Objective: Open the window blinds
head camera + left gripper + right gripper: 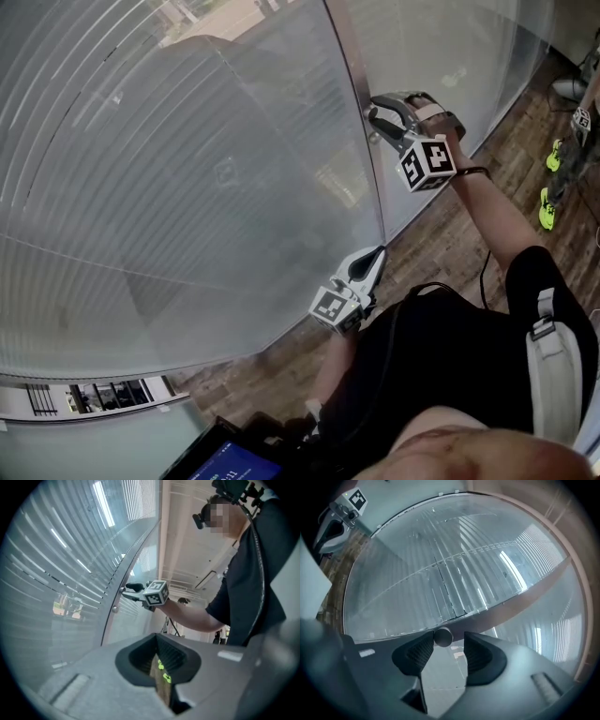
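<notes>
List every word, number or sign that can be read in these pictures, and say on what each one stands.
No text can be read.
On the screen, bottom edge of the head view: white characters on blue, too blurred to read.
On the right cube, on the right hand-held gripper: a black-and-white square pattern, no letters.
On the left cube, on the left hand-held gripper: the same.
On the blinds: no print.

Blinds (141,187) cut off top, left; screen (234,464) cut off bottom.
</notes>
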`<state>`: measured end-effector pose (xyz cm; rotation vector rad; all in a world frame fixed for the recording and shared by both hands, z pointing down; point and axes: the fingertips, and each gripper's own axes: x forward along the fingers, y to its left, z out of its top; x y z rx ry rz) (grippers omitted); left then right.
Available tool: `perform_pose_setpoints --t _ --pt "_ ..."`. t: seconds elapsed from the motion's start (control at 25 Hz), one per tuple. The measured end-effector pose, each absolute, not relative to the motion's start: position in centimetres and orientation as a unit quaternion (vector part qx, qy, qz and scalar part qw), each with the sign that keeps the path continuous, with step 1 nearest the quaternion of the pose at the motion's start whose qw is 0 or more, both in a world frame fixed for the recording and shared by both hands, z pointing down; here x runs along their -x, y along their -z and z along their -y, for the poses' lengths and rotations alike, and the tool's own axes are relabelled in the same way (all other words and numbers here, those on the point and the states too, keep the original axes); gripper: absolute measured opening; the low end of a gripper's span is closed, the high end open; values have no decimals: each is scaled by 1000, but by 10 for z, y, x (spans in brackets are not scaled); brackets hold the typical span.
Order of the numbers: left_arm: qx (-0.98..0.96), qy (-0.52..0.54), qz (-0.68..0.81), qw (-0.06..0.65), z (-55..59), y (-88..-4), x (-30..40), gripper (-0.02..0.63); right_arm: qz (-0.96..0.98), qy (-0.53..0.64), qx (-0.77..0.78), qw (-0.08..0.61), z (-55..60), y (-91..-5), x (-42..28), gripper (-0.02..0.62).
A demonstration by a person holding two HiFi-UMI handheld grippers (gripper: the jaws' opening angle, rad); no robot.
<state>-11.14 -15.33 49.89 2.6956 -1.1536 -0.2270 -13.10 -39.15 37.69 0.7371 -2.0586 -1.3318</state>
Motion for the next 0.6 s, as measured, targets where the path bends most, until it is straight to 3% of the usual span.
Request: perform_pose_setpoints --t 0.6 --pt "-908 70 400 102 152 -500 122 2 745 529 -279 294 395 -385 138 127"
